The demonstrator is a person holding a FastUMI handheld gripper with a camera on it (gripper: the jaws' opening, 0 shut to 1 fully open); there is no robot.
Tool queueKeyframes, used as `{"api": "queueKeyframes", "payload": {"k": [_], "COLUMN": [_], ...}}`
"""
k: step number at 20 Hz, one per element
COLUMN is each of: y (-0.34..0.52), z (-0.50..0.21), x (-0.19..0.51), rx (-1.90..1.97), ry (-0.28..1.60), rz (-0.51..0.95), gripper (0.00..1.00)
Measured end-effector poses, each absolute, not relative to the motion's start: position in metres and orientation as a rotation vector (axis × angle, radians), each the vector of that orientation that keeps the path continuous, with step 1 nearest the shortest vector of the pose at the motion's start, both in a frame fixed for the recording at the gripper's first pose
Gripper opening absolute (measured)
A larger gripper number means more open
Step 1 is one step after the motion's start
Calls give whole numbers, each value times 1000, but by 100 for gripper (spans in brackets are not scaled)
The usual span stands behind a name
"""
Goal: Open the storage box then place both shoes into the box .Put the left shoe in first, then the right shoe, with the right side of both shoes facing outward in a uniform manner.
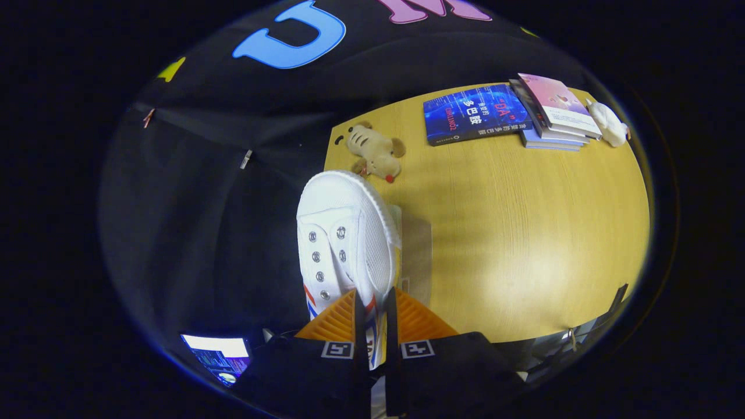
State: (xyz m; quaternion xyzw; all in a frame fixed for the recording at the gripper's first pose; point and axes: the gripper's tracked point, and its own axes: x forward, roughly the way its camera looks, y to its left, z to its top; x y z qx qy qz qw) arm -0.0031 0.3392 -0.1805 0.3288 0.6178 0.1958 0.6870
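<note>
Between the fingers of the hand-held gripper (375,317), the white shoe (343,238) is pinched at its side wall, both fingers pressed close on it. The shoe reaches ahead of the fingers, toe away, held above the near edge of the wooden surface (524,233). Just beyond the shoe's toe lies a plush toy (375,152). Farther from the shoe sit a blue book (474,113), a stack of books (553,113) and a small white figure (608,123).

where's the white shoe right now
In the gripper view, the white shoe is clamped between the gripper jaws, toe pointing ahead toward the plush toy at the wooden table edge.
</note>
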Motion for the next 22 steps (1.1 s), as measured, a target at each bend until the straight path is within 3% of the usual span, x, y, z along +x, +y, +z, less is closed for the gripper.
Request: {"api": "queueKeyframes", "payload": {"k": [11, 15, 19, 22], "y": [402, 395, 410, 397], "z": [-232, -249, -225, -227], "x": [-29, -30, -17, -12], "rx": [544, 481, 620, 581], "ry": [1550, 1560, 1494, 1431], "rz": [444, 410, 465, 454], "gripper": [15, 21, 39, 99]}}
